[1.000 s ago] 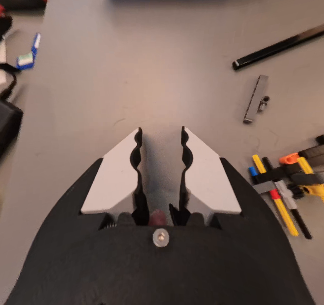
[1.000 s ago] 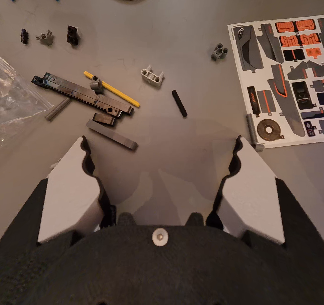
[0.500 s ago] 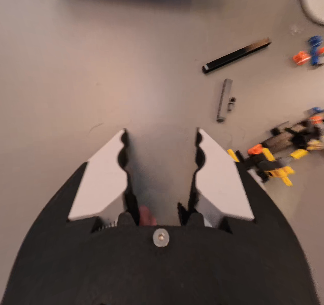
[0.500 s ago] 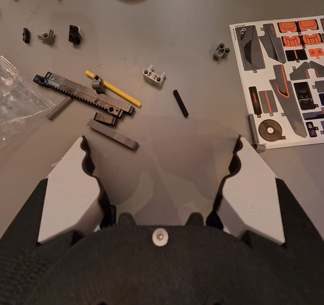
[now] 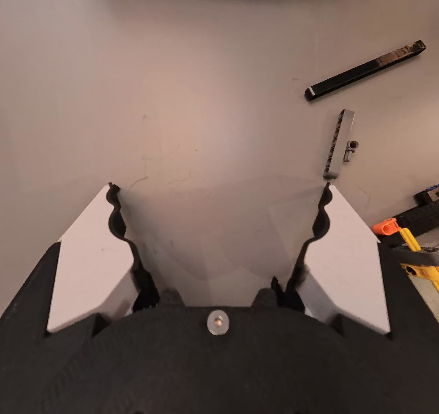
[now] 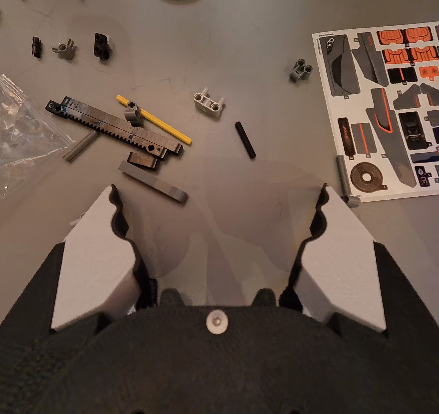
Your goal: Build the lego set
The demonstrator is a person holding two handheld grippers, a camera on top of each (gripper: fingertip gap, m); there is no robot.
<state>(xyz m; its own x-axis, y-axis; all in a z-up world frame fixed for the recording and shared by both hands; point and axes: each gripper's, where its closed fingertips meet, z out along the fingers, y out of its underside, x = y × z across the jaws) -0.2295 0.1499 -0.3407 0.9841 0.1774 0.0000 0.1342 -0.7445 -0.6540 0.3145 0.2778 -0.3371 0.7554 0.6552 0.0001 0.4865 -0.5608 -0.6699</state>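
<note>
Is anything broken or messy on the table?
Nothing looks broken. The lego pieces just lie loose: a yellow rod leans across the black toothed bar, and a gray rod rests against the sticker sheet's edge.

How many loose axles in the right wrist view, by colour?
Yellow axle: 1
Black axle: 1
Grey axles: 2
Total: 4
</note>
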